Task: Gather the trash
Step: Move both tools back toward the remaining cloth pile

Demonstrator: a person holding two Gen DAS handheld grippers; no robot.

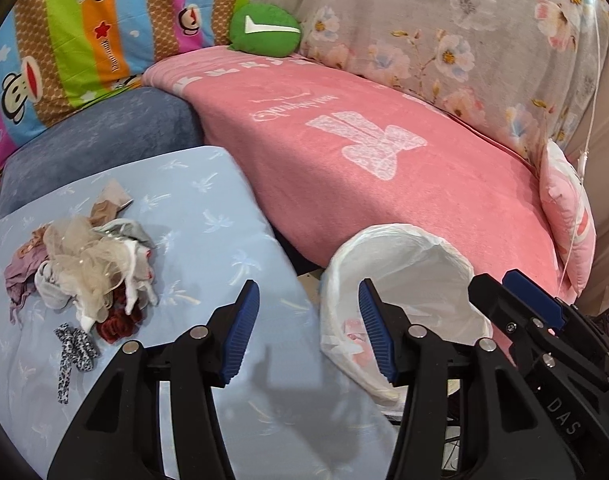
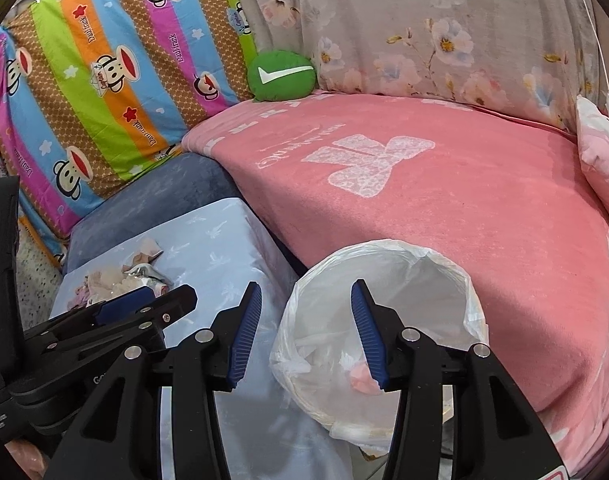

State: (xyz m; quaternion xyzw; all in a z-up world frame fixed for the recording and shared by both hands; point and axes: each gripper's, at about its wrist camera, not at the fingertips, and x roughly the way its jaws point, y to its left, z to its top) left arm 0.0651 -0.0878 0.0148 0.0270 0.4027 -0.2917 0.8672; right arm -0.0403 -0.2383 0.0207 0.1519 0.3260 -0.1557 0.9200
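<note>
Trash pile [image 1: 84, 276] left of released left gripper [image 1: 308, 334], lined bin [image 2: 384, 320] under right gripper [image 2: 306, 334] (also empty).

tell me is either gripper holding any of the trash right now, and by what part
Nothing is held. The left gripper and right gripper both stand open with empty gaps, by the lined bin; the trash pile lies untouched.
</note>
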